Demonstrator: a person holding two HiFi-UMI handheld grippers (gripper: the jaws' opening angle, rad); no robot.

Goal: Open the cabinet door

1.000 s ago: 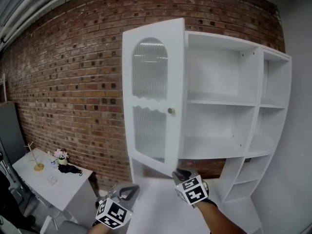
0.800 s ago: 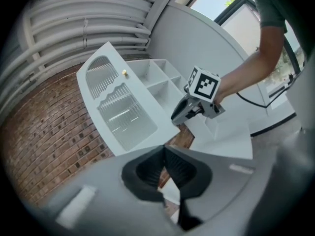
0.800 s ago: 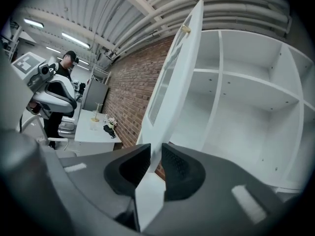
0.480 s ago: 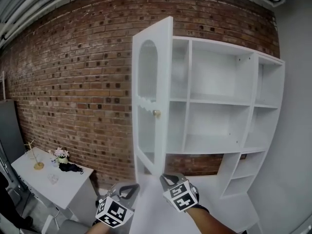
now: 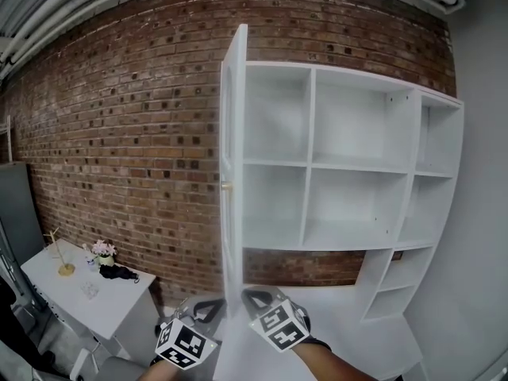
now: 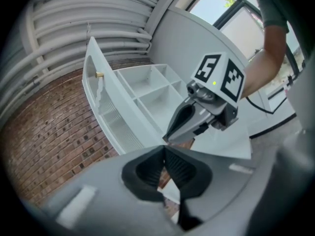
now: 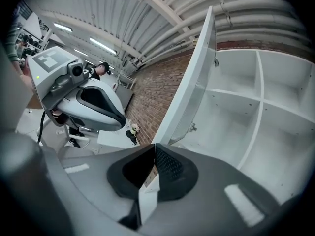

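Note:
The white cabinet [image 5: 349, 165] stands against the brick wall, all its shelves bare. Its door [image 5: 233, 133] hangs wide open and shows edge-on in the head view, the small brass knob [image 5: 226, 186] on its left face. Both grippers are low, in front of the door's bottom corner. My right gripper [image 5: 255, 298] is shut, with nothing between its jaws, just right of the door's lower edge. My left gripper [image 5: 208, 308] is beside it on the left, also shut and holding nothing. In the left gripper view the door [image 6: 106, 107] and the right gripper [image 6: 170, 135] lie ahead.
A small white table [image 5: 103, 300] with a flower pot [image 5: 101, 252] and a dark item stands at lower left. A grey locker [image 5: 16, 213] is at the far left. A grey wall [image 5: 476, 213] borders the cabinet on the right.
The door swung from half open, its front facing me, to fully open and edge-on. My right gripper moved left along with it. The left gripper barely shifted.

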